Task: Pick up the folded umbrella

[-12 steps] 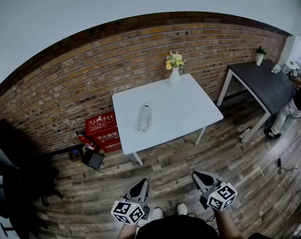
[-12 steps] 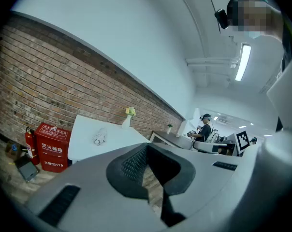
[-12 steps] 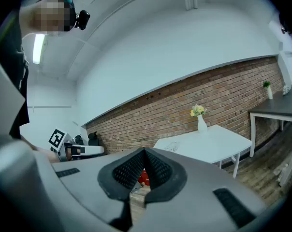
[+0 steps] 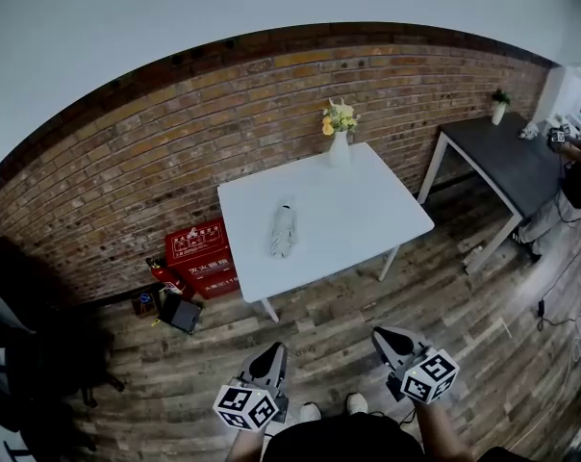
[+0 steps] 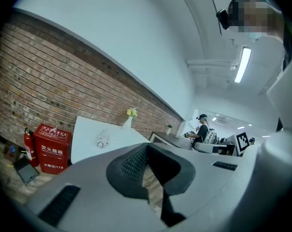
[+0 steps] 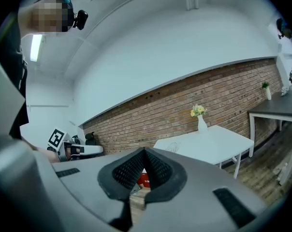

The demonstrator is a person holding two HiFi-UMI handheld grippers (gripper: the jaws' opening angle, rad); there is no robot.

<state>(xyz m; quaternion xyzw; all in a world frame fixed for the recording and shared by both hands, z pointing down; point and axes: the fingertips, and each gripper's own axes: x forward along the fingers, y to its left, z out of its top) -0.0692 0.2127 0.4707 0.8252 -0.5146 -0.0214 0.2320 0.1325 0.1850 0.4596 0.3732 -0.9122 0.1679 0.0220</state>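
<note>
The folded umbrella (image 4: pixel 283 231), a pale grey bundle, lies on the white table (image 4: pixel 367 219) towards its left side, well ahead of me across the wooden floor. It also shows small on the table in the left gripper view (image 5: pixel 103 140) and the right gripper view (image 6: pixel 172 146). My left gripper (image 4: pixel 271 356) and right gripper (image 4: pixel 391 338) hang low at the bottom of the head view, far short of the table. Both point roughly level towards it. In each gripper view the jaw tips meet, left gripper (image 5: pixel 147 146) and right gripper (image 6: pixel 144 151), with nothing between them.
A white vase of flowers (image 4: pixel 340 142) stands at the table's far edge by the brick wall. Red boxes (image 4: pixel 199 253), a fire extinguisher (image 4: pixel 165 272) and a black case (image 4: pixel 182 312) sit left of the table. A dark table (image 4: pixel 507 162) and a person (image 4: pixel 579 176) are at the right.
Both grippers hold about the same place, still shut. The person at the far right has shifted towards the picture's edge.
</note>
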